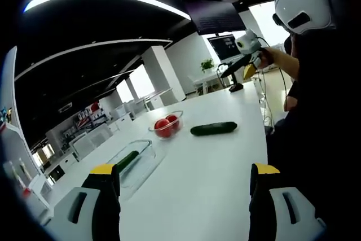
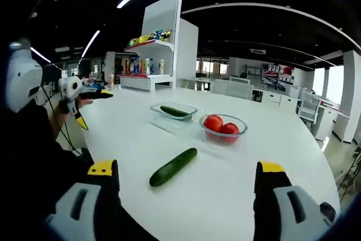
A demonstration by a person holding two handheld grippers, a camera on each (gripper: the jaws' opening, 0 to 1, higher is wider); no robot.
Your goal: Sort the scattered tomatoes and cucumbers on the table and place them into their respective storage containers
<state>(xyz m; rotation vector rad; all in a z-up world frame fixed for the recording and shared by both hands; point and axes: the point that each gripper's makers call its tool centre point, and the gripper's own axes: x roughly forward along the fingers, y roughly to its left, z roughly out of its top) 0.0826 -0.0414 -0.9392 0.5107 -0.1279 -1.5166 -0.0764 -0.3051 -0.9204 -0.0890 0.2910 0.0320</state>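
Observation:
A loose dark green cucumber lies on the white table. Beside it, a round glass bowl holds two red tomatoes. A rectangular glass container holds another cucumber. My left gripper hangs open above the table, empty, well short of the loose cucumber. My right gripper is also open and empty, its jaws either side of the loose cucumber but nearer the camera.
The person holding the grippers wears a white headset and dark clothes and stands at the table's edge. A shelf of snacks stands behind the table. A monitor and a plant sit far off.

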